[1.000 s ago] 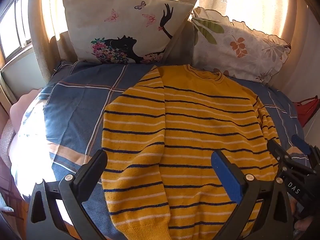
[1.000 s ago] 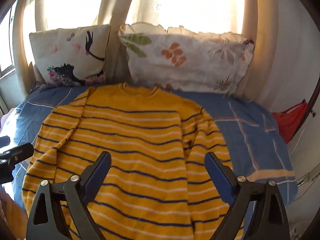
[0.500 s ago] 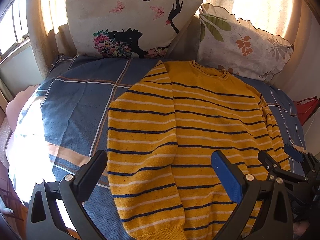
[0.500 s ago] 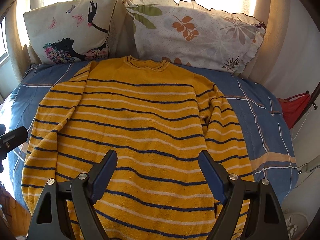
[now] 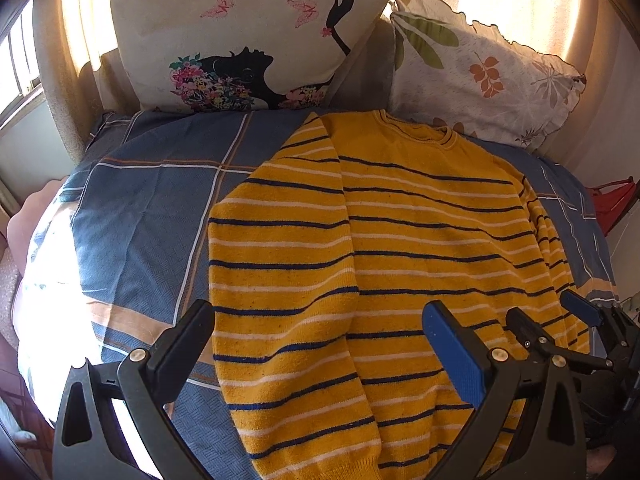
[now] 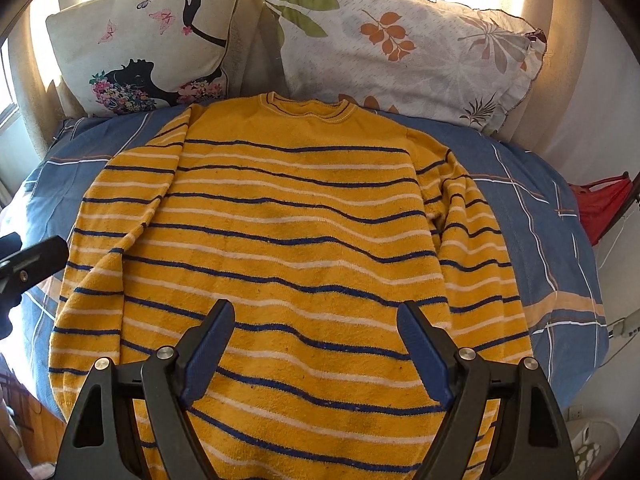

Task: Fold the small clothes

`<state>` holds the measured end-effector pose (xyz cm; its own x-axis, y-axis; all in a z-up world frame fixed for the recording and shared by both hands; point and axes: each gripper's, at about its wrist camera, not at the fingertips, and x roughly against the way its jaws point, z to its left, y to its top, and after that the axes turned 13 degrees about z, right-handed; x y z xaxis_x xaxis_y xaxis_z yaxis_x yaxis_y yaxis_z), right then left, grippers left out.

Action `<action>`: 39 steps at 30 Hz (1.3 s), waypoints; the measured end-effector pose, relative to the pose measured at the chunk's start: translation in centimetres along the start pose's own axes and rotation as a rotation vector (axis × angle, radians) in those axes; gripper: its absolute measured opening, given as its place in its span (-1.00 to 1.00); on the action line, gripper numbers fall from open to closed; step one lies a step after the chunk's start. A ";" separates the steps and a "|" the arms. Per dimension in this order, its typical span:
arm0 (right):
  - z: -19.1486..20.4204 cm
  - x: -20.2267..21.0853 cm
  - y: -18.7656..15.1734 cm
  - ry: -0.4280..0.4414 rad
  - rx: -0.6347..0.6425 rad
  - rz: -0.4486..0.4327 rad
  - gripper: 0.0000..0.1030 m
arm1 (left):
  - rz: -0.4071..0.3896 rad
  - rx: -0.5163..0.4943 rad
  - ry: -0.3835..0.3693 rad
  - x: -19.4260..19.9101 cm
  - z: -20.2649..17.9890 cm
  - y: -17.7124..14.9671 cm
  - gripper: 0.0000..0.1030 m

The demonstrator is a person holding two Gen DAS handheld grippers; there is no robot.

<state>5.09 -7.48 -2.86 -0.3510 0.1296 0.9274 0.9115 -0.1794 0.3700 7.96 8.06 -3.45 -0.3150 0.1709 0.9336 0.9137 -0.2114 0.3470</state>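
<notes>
Yellow knit sweater with navy and white stripes (image 6: 288, 240) lies flat on the blue plaid bedspread (image 5: 152, 216), sleeves folded in; left hand-held gripper (image 5: 316, 344) and right hand-held gripper (image 6: 316, 344) both spread wide above it, empty.

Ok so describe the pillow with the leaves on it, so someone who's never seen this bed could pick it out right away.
Start at the bed's blue checked cover and look to its far end, past the collar of the yellow striped sweater. Two pillows lean there against the curtains. The leaf pillow is the right one: white with a frilled edge and green, orange and brown leaves, while the pillow beside it shows a black silhouette with butterflies.
</notes>
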 end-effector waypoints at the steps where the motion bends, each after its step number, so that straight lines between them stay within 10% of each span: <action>1: 0.0 -0.1 0.1 0.000 0.000 0.003 0.68 | 0.002 0.006 -0.004 -0.1 0.1 0.0 1.00; 39: -2.7 -0.5 -1.0 -0.014 -0.042 0.048 0.70 | 0.058 0.008 -0.016 -0.7 -1.7 -0.8 1.00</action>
<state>3.73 -9.94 -3.52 -0.3035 0.1331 0.9435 0.9175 -0.2263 0.3271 7.01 6.53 -4.26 -0.2570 0.1742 0.9506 0.9325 -0.2136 0.2912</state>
